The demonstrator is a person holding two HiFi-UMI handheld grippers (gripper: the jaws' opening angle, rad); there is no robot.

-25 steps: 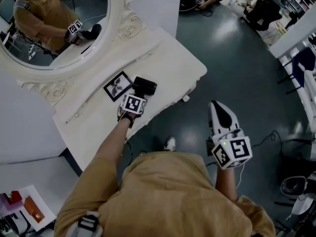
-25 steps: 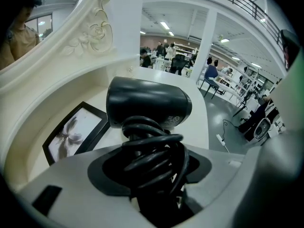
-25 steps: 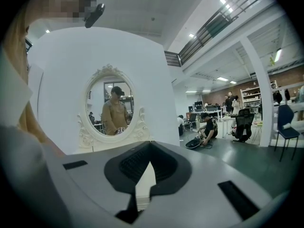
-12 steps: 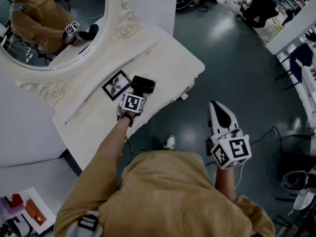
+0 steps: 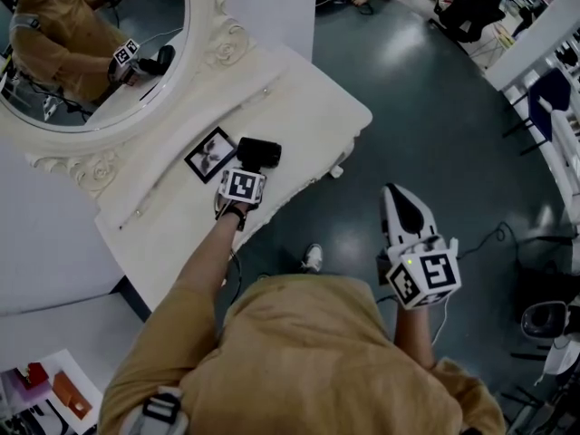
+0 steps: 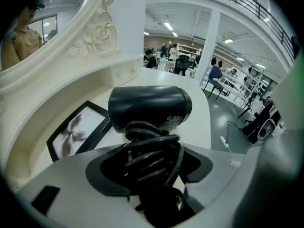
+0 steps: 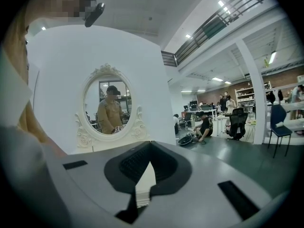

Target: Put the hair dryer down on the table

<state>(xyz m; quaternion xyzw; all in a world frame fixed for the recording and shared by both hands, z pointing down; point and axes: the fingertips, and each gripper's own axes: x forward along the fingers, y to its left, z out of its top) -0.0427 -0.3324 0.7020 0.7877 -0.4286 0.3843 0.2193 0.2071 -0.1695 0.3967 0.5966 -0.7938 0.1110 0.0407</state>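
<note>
Dryer (image 5: 258,152) is lying on the white worktop (image 5: 308,116), just beside a black frame (image 5: 210,155) and below the oval mirror (image 5: 91,53). In the head view the left tool (image 5: 248,167) is reaching to the dryer's near end, but its jaws are not showing clearly there. The left gripper view is supplying that: the jaws are opening, wide, with the dryer's handle and its wound cord (image 6: 152,148) sitting between them. Only the head view is showing where the right tool (image 5: 395,198) is hanging: over the dark floor (image 5: 435,107), well apart from the worktop. The right gripper view is showing its 2 jaws standing narrow, almost together, with nothing between them, facing the mirror.
</note>
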